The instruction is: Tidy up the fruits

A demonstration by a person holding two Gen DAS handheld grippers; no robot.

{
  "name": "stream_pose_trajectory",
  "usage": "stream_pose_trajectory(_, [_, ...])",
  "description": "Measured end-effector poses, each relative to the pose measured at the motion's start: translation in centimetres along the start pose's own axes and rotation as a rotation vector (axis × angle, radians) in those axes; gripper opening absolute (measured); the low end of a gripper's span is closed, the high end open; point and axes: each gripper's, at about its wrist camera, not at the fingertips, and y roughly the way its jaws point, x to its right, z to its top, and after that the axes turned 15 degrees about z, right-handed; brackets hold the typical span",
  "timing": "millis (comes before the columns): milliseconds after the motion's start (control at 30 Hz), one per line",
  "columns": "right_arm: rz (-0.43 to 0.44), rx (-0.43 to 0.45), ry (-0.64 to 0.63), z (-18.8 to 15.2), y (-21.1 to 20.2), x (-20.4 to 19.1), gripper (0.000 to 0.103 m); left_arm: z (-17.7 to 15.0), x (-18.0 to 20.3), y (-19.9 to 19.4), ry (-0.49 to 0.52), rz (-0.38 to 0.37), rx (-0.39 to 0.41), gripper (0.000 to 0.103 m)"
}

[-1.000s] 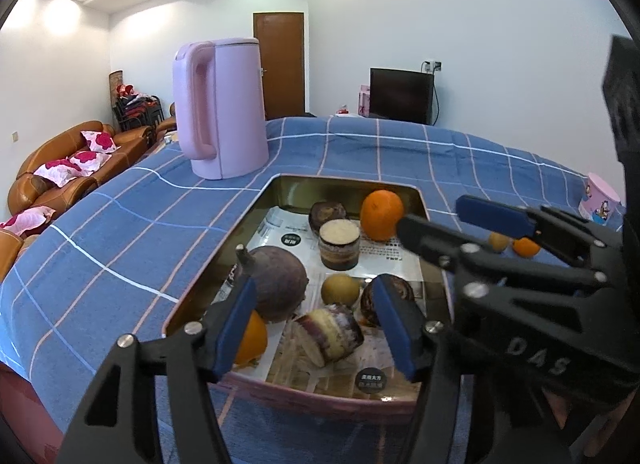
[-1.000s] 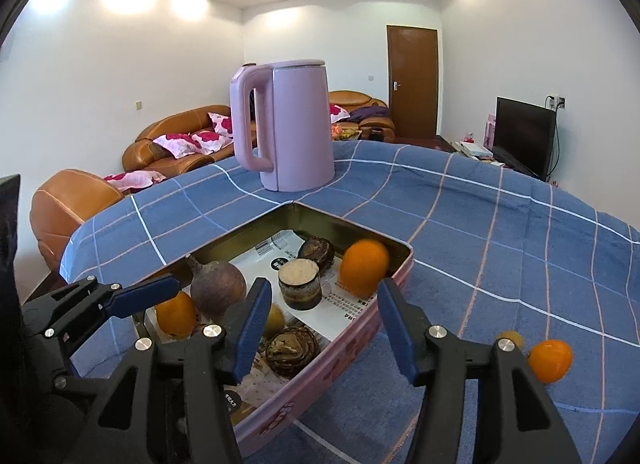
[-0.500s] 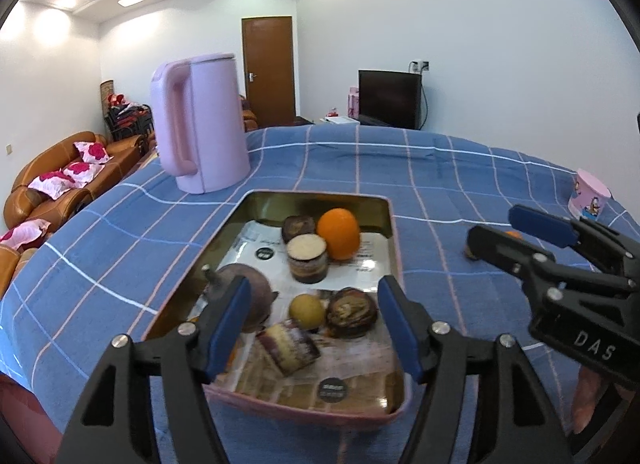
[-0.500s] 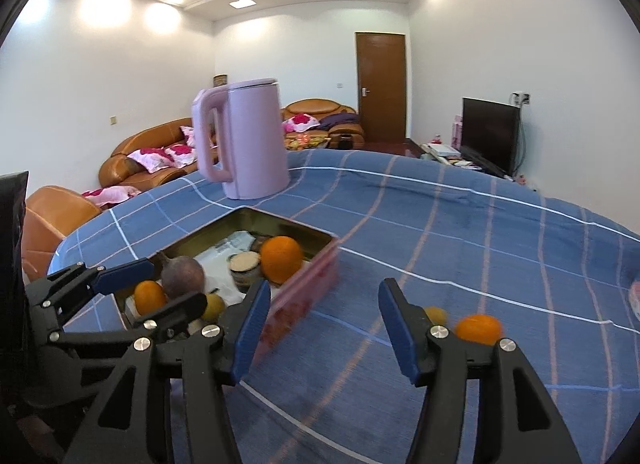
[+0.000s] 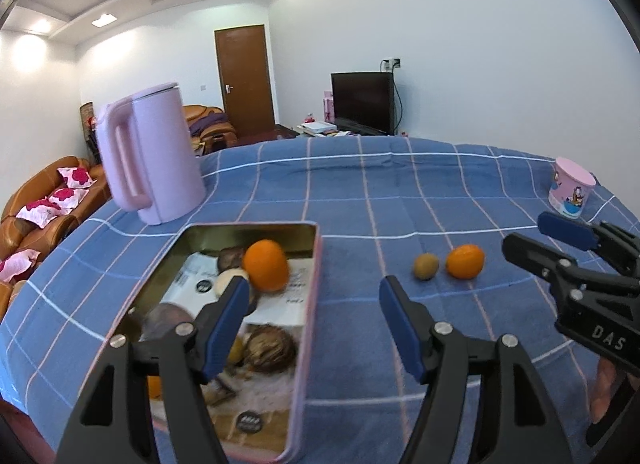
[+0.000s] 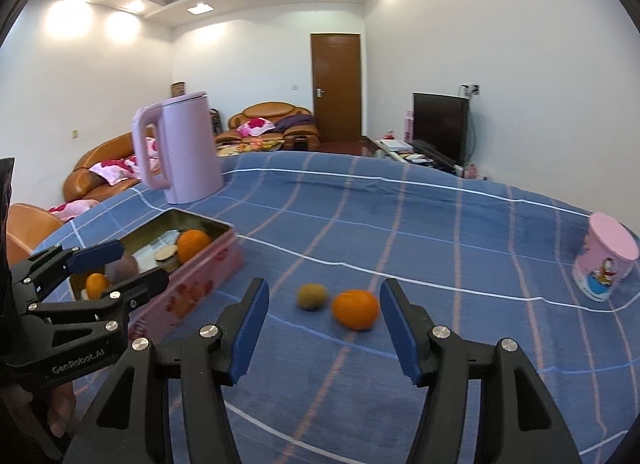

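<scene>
Fruit tin interior shows only leftward; right tongs frame loose orange; both tongs apart, empty.

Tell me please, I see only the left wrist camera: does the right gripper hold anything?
Observer: No, the right gripper is open and empty.
Operator: Where do the loose fruits lie for it?
Observer: The orange and the kiwi lie on the cloth just ahead of its open jaws.
Operator: What is orange behind my left finger?
Observer: A small orange, in the near corner of the tin, beside a dark round fruit.
</scene>
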Motion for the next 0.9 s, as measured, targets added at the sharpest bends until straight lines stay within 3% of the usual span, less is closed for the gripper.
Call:
stream_pose_trajectory(167, [-0.051, -0.047, 0.017, 0.4, 0.5, 1.8, 0.061, 0.7, 0.5, 1.4, 0.009, 0.035, -0.006, 0.071])
stream_pose_trajectory(333, [-0.045, -0.100, 0.055, 0.8, 2.9, 3.0, 0.061, 1.1, -0.2, 2.5, -0.019, 0.052, -0.042, 0.071])
stream_pose_trajectory(667, [-0.005, -0.267, 0.128, 0.1, 8.3, 4.4, 0.061, 2.4, 1.2, 2.9, 0.009, 0.038, -0.032, 0.071])
stream_pose_trajectory(733, [0.032, -0.282, 0.146, -0.1, 8.5, 4.7, 0.052, 2.4, 1.7, 3.1, 0.023, 0.036, -0.037, 0.071])
stream_pose_trajectory(767, [0.047, -0.285, 0.151, -0.1, 8.6, 4.7, 0.041, 2.5, 1.9, 3.2, 0.030, 0.034, -0.042, 0.071])
stream_pose_trajectory(900, [0.054, -0.247, 0.163, -0.2, 7.6, 5.0, 0.039, 2.5, 3.1, 3.3, 0.052, 0.008, -0.057, 0.071])
